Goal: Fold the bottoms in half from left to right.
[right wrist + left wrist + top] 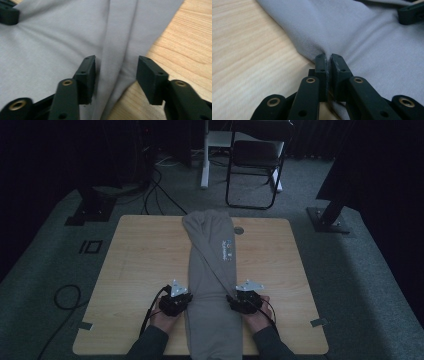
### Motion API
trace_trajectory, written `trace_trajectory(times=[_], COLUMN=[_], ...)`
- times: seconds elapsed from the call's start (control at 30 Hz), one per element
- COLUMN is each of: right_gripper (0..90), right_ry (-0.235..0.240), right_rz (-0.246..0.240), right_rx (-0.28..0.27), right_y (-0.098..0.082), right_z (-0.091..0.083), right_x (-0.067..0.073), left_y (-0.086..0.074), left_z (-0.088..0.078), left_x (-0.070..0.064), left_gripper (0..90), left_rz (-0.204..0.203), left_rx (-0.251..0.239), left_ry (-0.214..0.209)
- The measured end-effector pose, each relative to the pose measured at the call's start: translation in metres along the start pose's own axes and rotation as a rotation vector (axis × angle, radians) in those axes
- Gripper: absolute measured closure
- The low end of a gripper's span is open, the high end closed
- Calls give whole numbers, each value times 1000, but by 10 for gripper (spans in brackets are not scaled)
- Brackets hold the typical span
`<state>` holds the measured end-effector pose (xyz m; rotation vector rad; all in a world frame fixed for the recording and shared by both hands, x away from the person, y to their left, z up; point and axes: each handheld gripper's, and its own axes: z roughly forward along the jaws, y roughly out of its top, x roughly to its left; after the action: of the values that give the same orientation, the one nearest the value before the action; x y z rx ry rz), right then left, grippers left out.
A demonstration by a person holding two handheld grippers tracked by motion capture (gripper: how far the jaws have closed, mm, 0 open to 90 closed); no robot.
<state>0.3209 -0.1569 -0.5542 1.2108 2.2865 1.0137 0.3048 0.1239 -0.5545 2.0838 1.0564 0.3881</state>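
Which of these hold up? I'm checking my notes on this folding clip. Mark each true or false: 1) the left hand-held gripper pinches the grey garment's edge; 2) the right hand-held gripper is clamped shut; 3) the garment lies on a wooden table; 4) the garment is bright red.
1) True: the left hand-held gripper has its jaws closed on the edge of the grey garment.
2) False: the right hand-held gripper has its jaws apart, straddling a fold at the garment's edge without pressing it.
3) True: it lies along the middle of the wooden table.
4) False: it is grey, with a small printed mark.
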Motion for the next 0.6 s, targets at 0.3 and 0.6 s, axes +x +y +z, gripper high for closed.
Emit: trace_trajectory(times=[0.3, 0.6], right_gripper=[383, 524], right_ry=[-57, -161], right_rz=[-56, 45], right_rx=[0, 29], right_y=[33, 38], right_z=[29, 33], right_x=[1, -28], left_y=[-1, -1], left_z=[1, 1], left_x=[0, 1], left_gripper=[821, 716], left_rz=[3, -16], left_rx=[-14, -16], left_ry=[15, 27])
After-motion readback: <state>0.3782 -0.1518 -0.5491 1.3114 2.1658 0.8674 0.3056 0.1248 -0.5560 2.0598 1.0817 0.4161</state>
